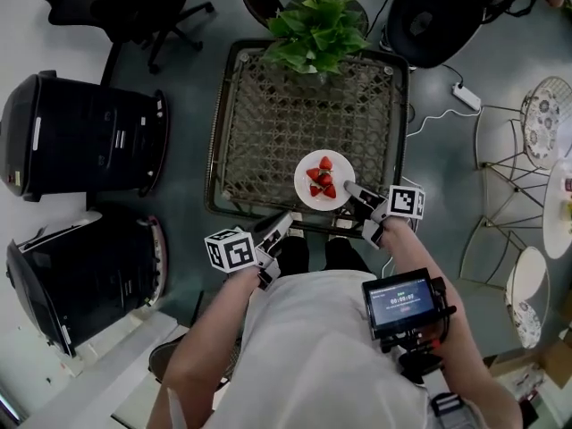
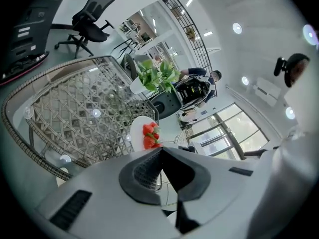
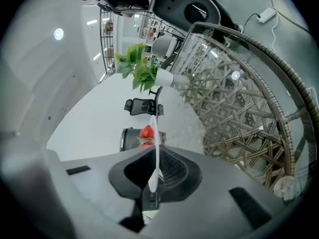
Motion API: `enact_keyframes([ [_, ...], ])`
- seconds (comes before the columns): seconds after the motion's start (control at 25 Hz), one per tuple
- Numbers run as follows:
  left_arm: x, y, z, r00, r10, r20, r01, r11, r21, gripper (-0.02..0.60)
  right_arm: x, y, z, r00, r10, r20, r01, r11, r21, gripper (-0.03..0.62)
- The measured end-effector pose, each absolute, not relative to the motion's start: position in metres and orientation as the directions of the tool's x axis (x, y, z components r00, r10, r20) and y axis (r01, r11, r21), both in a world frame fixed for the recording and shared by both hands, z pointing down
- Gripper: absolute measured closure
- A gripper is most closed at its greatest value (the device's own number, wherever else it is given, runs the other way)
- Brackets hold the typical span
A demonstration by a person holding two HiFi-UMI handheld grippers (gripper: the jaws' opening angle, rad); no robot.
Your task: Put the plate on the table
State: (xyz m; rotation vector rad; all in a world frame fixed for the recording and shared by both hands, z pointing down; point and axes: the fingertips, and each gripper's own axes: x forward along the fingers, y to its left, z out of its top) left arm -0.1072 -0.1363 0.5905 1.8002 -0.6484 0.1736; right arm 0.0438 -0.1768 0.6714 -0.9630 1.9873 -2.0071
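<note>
Plate (image 1: 320, 182) with strawberries (image 1: 323, 179): near rim clamped edge-on in right gripper (image 1: 356, 192), over near-right part of wicker tabletop (image 1: 259, 123); cannot tell if resting or just above. Potted plant (image 1: 313, 27) well ahead of gripper, at far edge. Left gripper (image 1: 282, 225) jaws together, empty, beside it at near edge. Black bins (image 1: 80, 137) far left on floor.

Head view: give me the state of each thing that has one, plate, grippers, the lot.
Right gripper: shut on rim of white round plate.
Left gripper: shut, empty.
Plate: over near edge of glass-topped wicker table; contact unclear.
Red strawberries: piled on plate.
Green potted plant: upright at table's far edge.
</note>
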Motion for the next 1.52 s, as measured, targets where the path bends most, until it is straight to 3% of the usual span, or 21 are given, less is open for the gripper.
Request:
enact_keyframes([
  [0.56, -0.113, -0.121, 0.589, 0.817, -0.35, 0.458, -0.532, -0.156, 0.832, 0.578, 0.053, -0.236, 0.748, -0.669, -0.605, 0.431, -0.362, -0.242, -0.9, 0.579],
  [1.12, -0.135, -0.127, 0.584, 0.814, -0.396, 0.426, -0.501, -0.106, 0.859, 0.578, 0.031, -0.286, 0.766, -0.63, -0.628, 0.456, -0.384, -0.259, -0.886, 0.579],
  [1.52, -0.139, -0.132, 0.581, 0.815, -0.41, 0.409, -0.483, -0.09, 0.871, 0.578, 0.033, -0.286, 0.777, -0.581, -0.582, 0.57, -0.519, -0.275, -0.81, 0.576],
])
